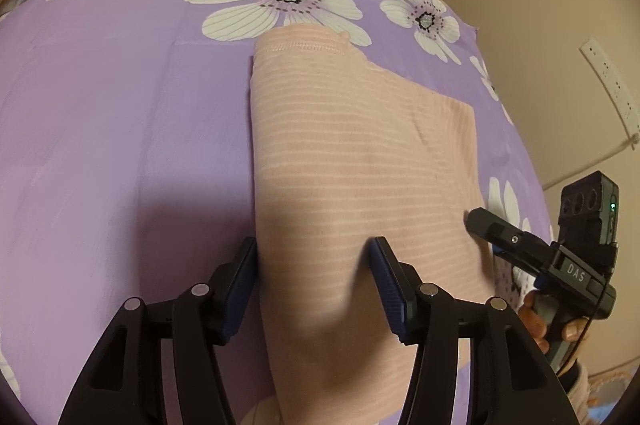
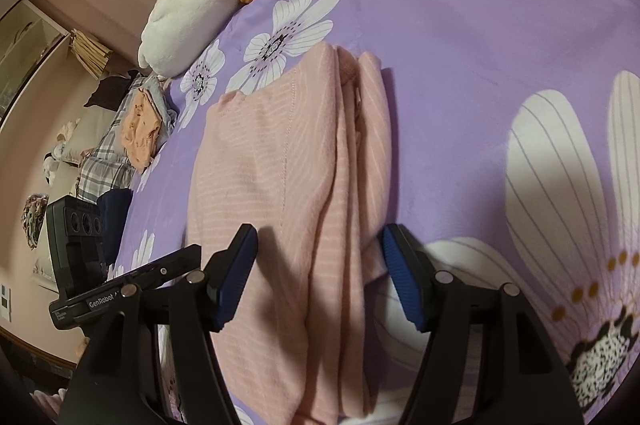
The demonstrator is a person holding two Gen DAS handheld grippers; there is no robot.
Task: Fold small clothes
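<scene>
A pink, white-striped garment [image 1: 352, 153] lies folded lengthwise into a long strip on the purple flowered bedsheet [image 1: 120, 105]. My left gripper [image 1: 314, 259] is open. Its fingers straddle the left part of the strip's near end, and the cloth lies flat between them. In the right wrist view the same garment [image 2: 280, 153] shows stacked folded layers along its right side. My right gripper [image 2: 320, 255] is open over those layers near the strip's near end, pads apart from the cloth. Each gripper shows in the other's view: the right gripper [image 1: 484, 223], held by a hand, and the left gripper [image 2: 176, 261].
A white plush duck [image 2: 188, 1] with an orange bill lies at the far edge of the bed. A pile of folded clothes [image 2: 138, 129] sits beyond the bed's left side. A wall with a power strip [image 1: 608, 81] stands past the bed's right edge.
</scene>
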